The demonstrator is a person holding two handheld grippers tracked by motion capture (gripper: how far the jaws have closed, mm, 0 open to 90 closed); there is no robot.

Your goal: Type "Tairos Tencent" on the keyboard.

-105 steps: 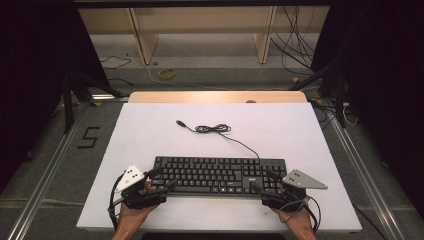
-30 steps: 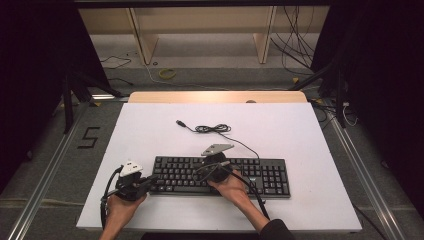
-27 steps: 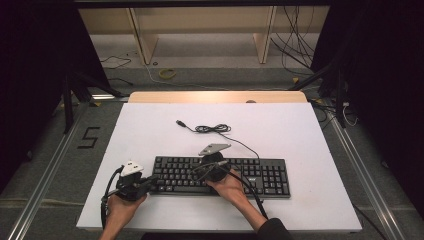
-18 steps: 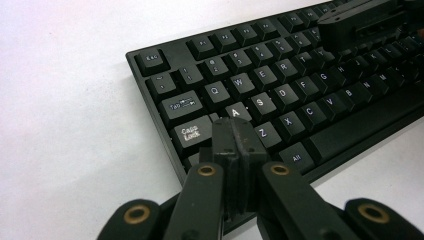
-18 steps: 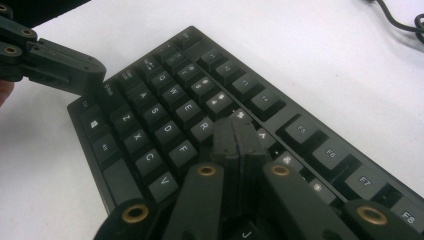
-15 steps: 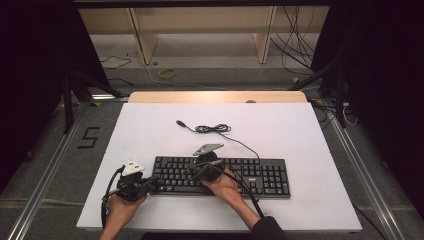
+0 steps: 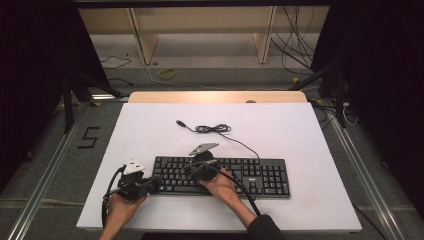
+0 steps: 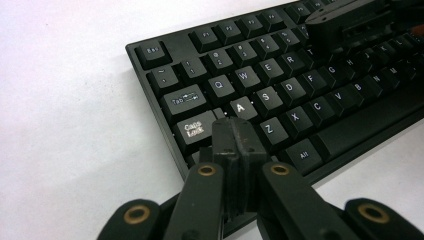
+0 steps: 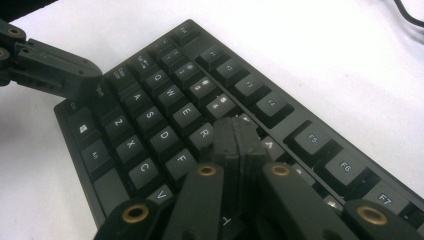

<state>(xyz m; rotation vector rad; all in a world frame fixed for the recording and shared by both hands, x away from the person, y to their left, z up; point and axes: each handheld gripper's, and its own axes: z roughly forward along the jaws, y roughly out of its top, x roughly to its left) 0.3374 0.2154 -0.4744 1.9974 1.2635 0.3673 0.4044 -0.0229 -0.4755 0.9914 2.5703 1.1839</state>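
Black keyboard (image 7: 220, 175) under both closed, empty claws (image 8: 235, 131) (image 9: 239, 131).

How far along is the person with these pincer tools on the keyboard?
Already done: both grippers are shut and down at the keyboard. In hand: the left gripper tips sit by Caps Lock and A at the keyboard's left end, and the right gripper tips sit near R in the upper letter rows. What remains is unclear; the cable lies unplugged on the table.
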